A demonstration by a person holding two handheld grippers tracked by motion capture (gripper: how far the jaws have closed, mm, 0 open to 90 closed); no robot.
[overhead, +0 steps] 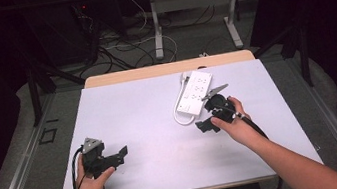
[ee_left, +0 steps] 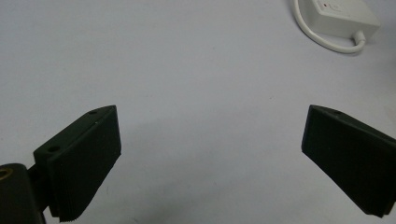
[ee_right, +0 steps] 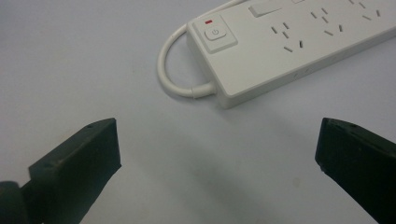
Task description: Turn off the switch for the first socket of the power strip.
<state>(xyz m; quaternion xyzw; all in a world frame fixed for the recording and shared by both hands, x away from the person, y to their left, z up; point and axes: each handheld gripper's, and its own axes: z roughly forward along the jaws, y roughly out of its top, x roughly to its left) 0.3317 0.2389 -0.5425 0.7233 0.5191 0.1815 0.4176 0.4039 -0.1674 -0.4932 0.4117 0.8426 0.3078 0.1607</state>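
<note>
Table: a white, flat-topped table (overhead: 161,126) with a bare wooden strip along its far edge; most of the surface lies open, with wide free room in the middle and on the left.
Edges: the left gripper sits near the front-left corner; the right side and front edge stay well apart from the strip.
Power strip: a white rectangular plastic power strip (overhead: 195,93) lies flat, right of centre in the far half, its white cord (ee_right: 173,70) looped beside the end with the power button (ee_right: 215,33).
Right gripper: the black right gripper (overhead: 209,121), jaws spread wide and holding nothing, hovers just beside the strip's near end, not touching it.
Left gripper: the black left gripper (overhead: 117,156), jaws spread wide, empty, well apart from the strip.
</note>
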